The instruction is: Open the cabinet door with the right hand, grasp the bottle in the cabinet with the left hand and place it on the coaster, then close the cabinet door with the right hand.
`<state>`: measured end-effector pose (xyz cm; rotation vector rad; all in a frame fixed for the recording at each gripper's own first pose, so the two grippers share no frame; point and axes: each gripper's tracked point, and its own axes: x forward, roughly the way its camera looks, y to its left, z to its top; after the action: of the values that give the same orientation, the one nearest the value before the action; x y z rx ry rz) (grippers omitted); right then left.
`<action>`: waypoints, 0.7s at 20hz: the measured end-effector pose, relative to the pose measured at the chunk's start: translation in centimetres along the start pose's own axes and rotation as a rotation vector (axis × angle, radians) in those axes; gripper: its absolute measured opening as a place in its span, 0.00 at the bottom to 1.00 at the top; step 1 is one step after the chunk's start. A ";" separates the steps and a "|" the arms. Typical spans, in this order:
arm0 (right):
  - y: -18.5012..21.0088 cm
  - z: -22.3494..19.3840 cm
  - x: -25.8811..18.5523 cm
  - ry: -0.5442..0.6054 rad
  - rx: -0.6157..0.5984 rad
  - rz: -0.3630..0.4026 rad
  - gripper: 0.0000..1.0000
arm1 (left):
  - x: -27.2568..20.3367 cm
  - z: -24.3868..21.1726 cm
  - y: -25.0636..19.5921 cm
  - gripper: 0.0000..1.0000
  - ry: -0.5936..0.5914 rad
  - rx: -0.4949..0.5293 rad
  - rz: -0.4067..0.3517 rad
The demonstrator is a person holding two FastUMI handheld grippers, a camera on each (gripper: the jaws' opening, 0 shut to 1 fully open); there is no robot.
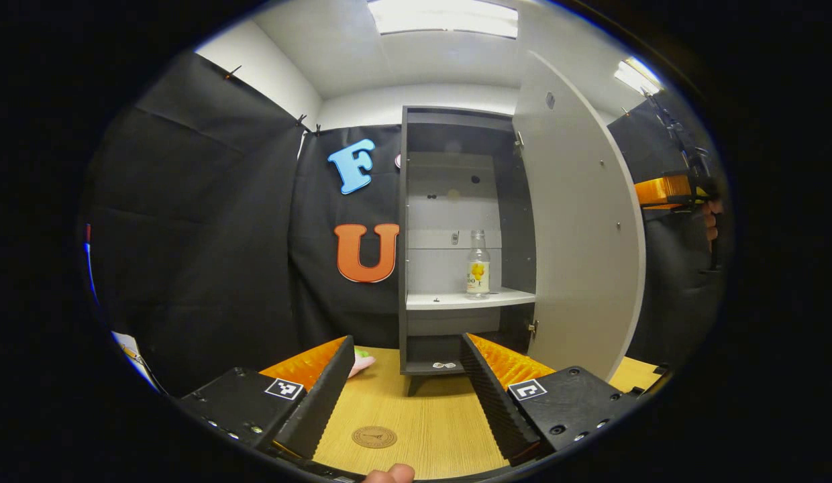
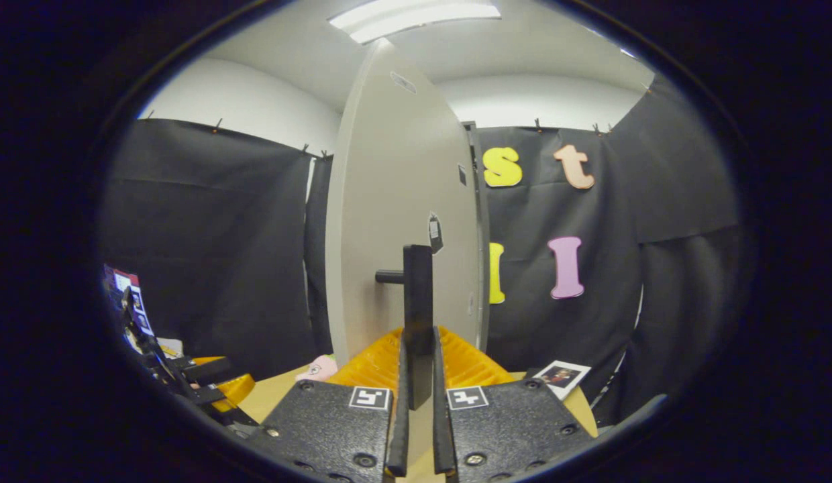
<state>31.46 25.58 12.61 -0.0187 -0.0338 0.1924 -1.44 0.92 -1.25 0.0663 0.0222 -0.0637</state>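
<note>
In the left gripper view, the left gripper (image 1: 406,389) hangs over the wooden table (image 1: 429,429) with its 2 fingers spread wide and nothing between them. A round brown coaster (image 1: 374,437) lies on the table between the fingers, near the camera. Farther back stands the cabinet (image 1: 456,241), its door (image 1: 580,221) swung fully open to the right. The clear bottle (image 1: 478,263) stands upright on the white shelf (image 1: 470,299), toward its right side, well apart from the left gripper. Its yellow label carries print too small to read.

In the right gripper view, the right gripper (image 2: 417,402) is closed on the dark vertical door handle (image 2: 417,315), 1 finger pressing each side.

Step 1, opening the door, looks done. The step in hand is the reach for the bottle: the left gripper needs to rise and travel forward into the cabinet, stay wide, straddle the bottle body above the shelf, then close. The right gripper should hold the door clear meanwhile.
</note>
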 end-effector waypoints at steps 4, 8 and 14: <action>-0.9 0.0 0.2 -0.011 0.011 -0.097 0.08 | 0.1 -0.4 -0.9 0.95 0.008 -0.003 -0.021; -2.2 0.4 -0.4 -0.020 0.008 -0.165 0.04 | -0.2 -0.9 -1.4 0.95 0.020 -0.004 -0.024; -4.0 -1.1 0.1 -0.018 0.027 -0.142 0.04 | 0.1 -1.4 -2.2 0.95 0.043 -0.014 -0.032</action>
<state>32.40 21.63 11.61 0.0125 -0.0498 0.0509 -1.49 -1.22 -2.78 0.0529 0.0670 -0.0939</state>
